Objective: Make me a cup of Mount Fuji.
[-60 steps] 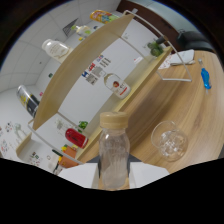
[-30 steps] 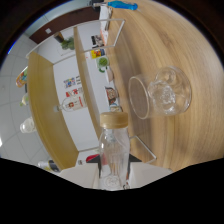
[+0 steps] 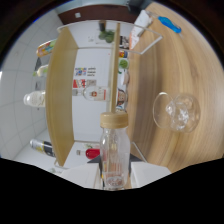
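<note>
A clear plastic bottle (image 3: 114,150) with a tan cap (image 3: 114,120) stands up between my fingers, and my gripper (image 3: 115,176) is shut on its lower body. The pale fingers (image 3: 82,176) show only as slivers on either side of the bottle's base. Beyond the fingers and to the right of the bottle, a round clear glass (image 3: 177,112) holding ice cubes rests on the wooden counter (image 3: 190,65). The whole scene appears strongly rolled to one side, so the bottle is being held tilted relative to the counter.
A white shelf unit with wooden panels (image 3: 62,95) stands behind the bottle, holding several bottles and cans, including a labelled bottle (image 3: 95,92) and a red can (image 3: 92,152). A blue object (image 3: 170,24) and a clear stand (image 3: 145,35) sit far off on the counter.
The view has rolled further while the bottle stays fixed in my grip. The shelf now runs upright behind the bottle, and the glass has shifted to the bottle's right side.
</note>
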`<state>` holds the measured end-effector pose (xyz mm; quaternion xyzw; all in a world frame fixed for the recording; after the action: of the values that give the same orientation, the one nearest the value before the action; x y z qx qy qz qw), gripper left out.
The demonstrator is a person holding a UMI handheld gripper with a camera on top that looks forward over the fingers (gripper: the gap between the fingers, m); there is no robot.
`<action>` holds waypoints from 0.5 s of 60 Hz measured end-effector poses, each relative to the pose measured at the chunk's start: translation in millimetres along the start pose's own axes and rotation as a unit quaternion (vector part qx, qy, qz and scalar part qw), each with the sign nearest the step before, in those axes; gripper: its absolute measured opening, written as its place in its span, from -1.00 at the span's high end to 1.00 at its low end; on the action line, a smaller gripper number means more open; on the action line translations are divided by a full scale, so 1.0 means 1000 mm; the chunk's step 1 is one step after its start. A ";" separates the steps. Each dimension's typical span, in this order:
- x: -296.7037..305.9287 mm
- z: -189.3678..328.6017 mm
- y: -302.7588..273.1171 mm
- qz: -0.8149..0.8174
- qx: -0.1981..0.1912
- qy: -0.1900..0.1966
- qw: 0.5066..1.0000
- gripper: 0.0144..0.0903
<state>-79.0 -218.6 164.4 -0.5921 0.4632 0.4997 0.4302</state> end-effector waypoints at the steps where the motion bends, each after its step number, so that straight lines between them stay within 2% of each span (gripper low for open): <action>1: -0.003 -0.001 -0.001 -0.030 0.003 0.002 1.000 0.31; 7: -0.018 -0.003 -0.006 -0.231 0.030 0.021 0.972 0.30; 14: -0.015 0.004 0.000 -0.436 0.037 0.051 0.898 0.31; 26: 0.049 0.026 0.017 -0.591 -0.004 0.126 0.797 0.32; 30: 0.066 0.031 0.020 -0.613 -0.011 0.139 0.777 0.32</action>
<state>-100.0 -200.1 94.2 -0.8187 0.0514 0.0473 0.5700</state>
